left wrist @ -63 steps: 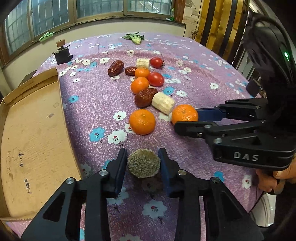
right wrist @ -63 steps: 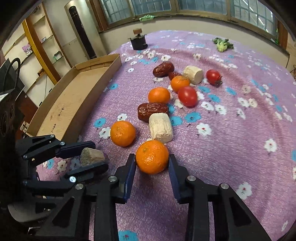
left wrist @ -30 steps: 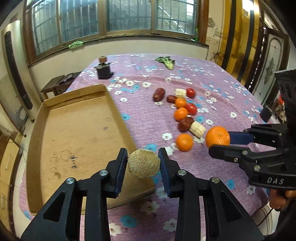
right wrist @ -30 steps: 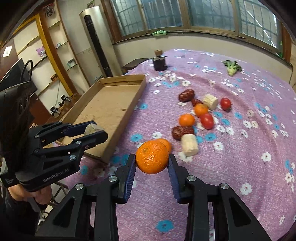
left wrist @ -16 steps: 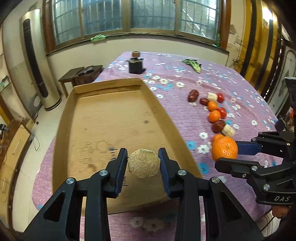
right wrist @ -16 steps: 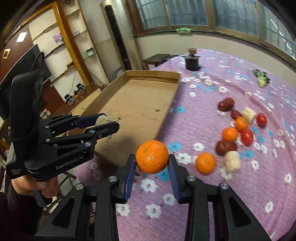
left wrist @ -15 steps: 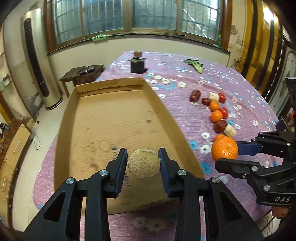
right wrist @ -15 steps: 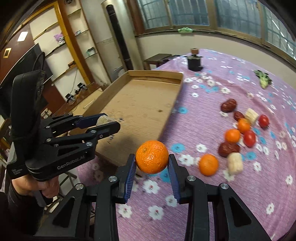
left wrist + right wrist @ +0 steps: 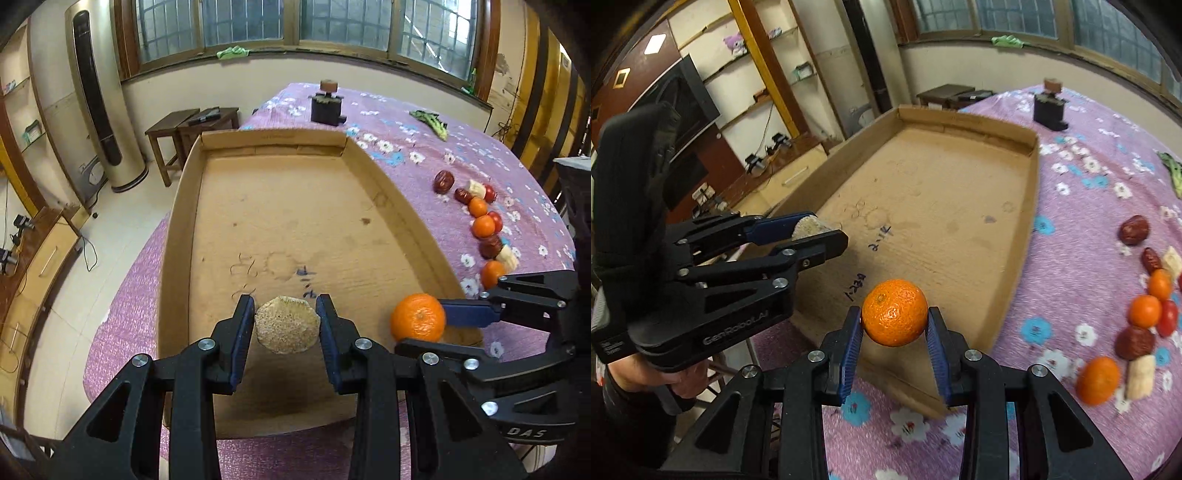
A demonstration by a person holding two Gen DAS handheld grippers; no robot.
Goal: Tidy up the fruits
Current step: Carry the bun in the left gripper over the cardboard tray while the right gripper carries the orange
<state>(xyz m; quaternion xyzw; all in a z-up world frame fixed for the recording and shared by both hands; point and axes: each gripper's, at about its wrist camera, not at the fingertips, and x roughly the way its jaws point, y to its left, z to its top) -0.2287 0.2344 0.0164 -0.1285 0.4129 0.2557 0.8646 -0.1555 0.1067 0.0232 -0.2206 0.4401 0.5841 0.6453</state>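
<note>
- Cardboard tray (image 9: 388,192) lies on the purple flowered tablecloth (image 9: 417,147).
- Left gripper (image 9: 286,325) clamps a beige chunk (image 9: 286,326) above the tray's near end.
- Right gripper (image 9: 894,323) clamps an orange (image 9: 894,312) over the tray's near corner.
- Remaining fruit (image 9: 484,227) sits in a row beside the tray.

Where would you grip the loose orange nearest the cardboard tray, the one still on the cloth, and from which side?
Take that orange across its round middle, coming down from above with the fingers on its tray side and near side. A pale chunk sits tight against its far-right side and a dark red fruit just beyond, so those sides probably lack finger room.
</note>
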